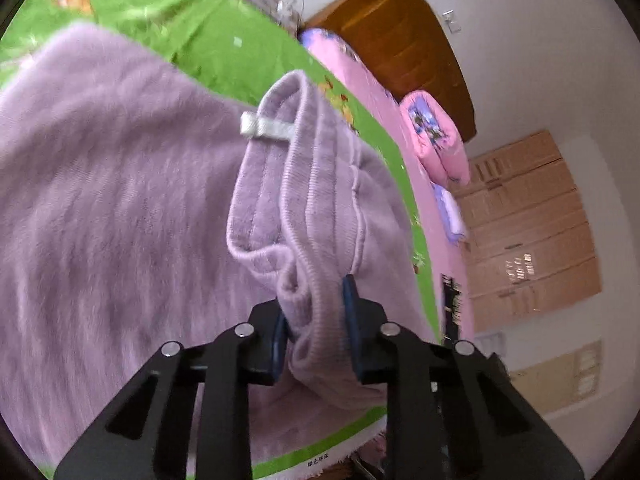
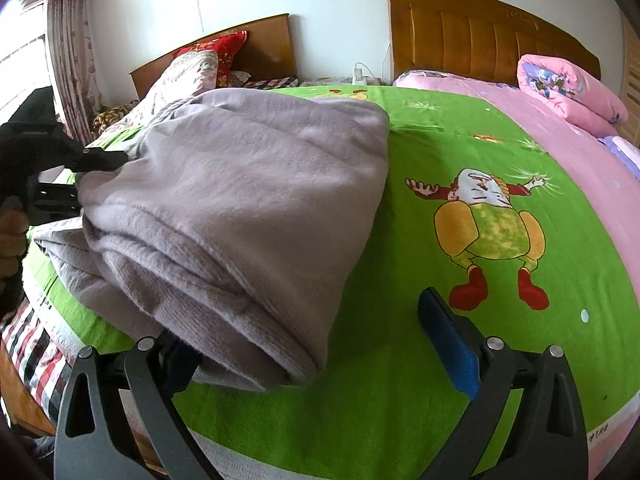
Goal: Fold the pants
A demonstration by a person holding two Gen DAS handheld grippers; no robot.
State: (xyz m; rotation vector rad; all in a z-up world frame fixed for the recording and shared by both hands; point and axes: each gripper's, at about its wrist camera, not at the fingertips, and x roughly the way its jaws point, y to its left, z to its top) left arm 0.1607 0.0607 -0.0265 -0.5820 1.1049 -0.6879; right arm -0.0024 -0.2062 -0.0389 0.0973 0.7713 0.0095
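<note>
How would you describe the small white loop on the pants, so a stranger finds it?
Look at the lilac pants on the green sheet. At their ribbed waistband, the loop is a short silvery-white strip, the only pale thing on the lilac cloth.

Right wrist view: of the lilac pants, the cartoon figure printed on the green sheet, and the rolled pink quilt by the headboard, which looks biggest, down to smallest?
1. Lilac pants, filling most of the left side.
2. Cartoon figure.
3. Rolled pink quilt, though it lies farther back, so it may really be larger than it looks.

Both wrist views look closely down, apparently sharing the pants [image 1: 120,200].
</note>
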